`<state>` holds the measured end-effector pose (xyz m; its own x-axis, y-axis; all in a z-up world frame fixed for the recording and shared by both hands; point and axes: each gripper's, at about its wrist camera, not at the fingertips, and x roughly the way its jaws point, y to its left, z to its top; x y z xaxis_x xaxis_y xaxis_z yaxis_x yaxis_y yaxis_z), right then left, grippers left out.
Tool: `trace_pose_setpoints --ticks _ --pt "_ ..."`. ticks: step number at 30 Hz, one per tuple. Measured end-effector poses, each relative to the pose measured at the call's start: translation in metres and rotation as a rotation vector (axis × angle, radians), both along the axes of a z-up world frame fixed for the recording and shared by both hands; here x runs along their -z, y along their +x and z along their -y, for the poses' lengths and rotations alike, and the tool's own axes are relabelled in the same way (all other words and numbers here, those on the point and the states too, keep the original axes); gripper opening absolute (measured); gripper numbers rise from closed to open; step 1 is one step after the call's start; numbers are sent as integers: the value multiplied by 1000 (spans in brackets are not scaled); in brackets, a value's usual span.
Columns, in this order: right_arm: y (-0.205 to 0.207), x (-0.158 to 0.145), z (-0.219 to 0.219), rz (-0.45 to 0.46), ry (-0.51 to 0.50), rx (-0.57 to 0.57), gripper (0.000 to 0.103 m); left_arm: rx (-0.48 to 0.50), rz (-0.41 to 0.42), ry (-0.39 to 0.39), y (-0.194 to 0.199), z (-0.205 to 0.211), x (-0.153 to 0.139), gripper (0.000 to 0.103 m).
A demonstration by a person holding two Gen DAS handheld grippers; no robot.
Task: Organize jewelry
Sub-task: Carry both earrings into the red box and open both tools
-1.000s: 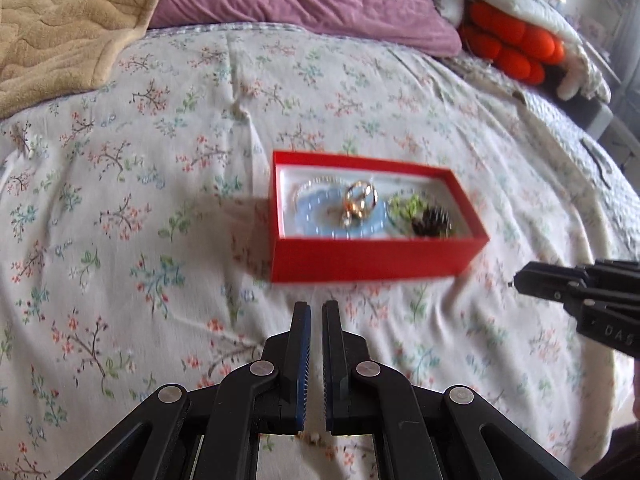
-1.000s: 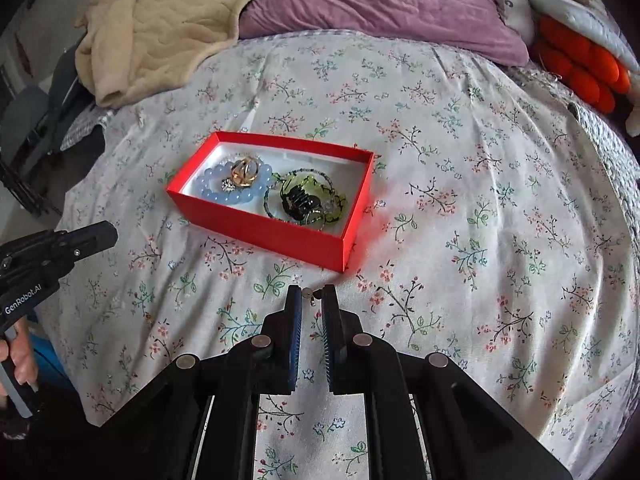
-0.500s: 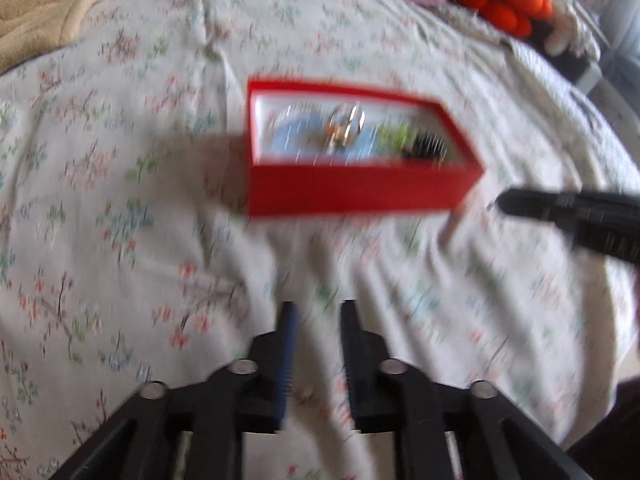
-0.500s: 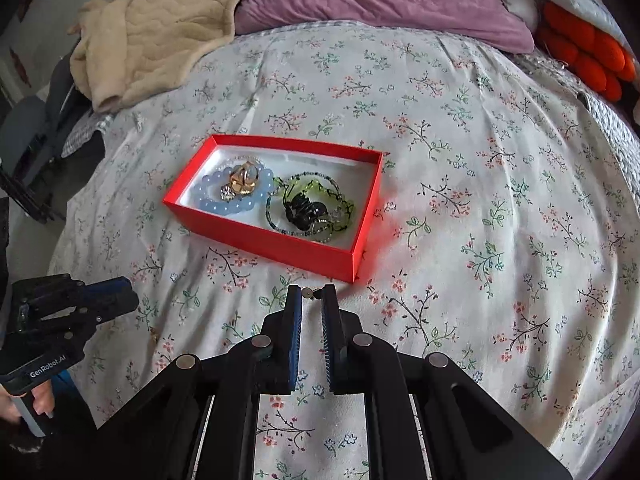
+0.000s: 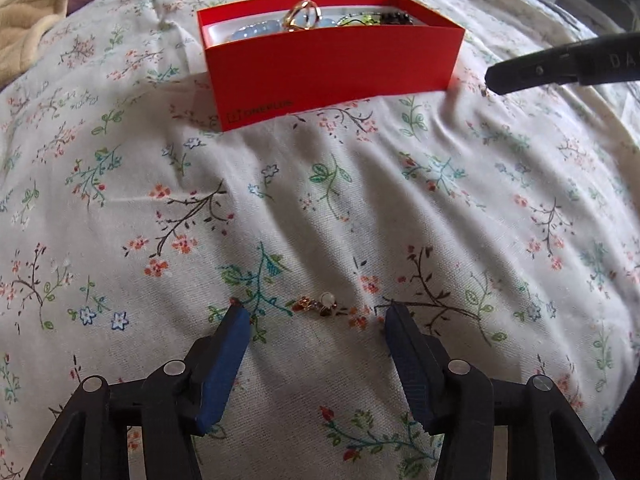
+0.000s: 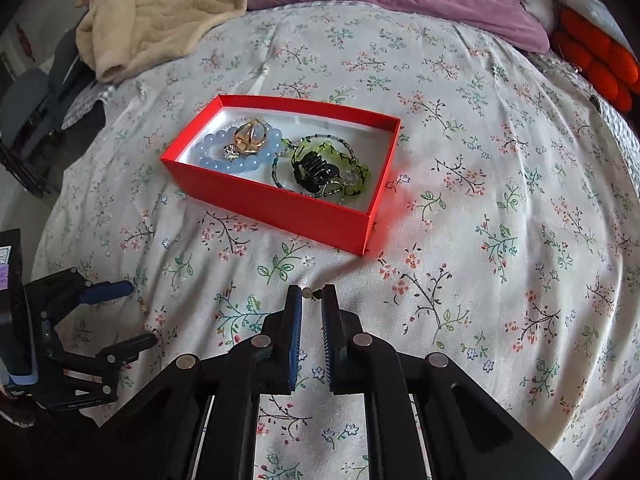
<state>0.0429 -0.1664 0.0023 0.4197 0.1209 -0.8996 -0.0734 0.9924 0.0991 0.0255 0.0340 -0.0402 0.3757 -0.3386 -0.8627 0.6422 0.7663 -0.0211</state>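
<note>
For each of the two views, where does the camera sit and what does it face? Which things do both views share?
Left wrist: sits on the left gripper, low over the floral bedspread; faces a small earring between its open fingers, with the red box beyond.
Right wrist: sits on the right gripper, higher; looks down into the red box, its fingers nearly closed.
Shared: the red box, the bedspread, and each view shows the other gripper.

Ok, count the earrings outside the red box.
2: one earring lies on the bedspread inside the open left gripper; the right gripper's tips pinch the other earring. Others may be hidden.
</note>
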Motion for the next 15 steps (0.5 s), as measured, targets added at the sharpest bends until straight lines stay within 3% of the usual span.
trace_pose_setpoints --ticks 8,13,15 --pt "-5 1 -3 -4 -6 -12 10 -10 24 -13 -3 3 2 35" --pt "-7 0 -4 0 -10 -17 10 9 22 -26 -11 8 3 6" --pt "-8 -1 -3 2 -7 -14 10 3 27 -25 -14 9 3 4"
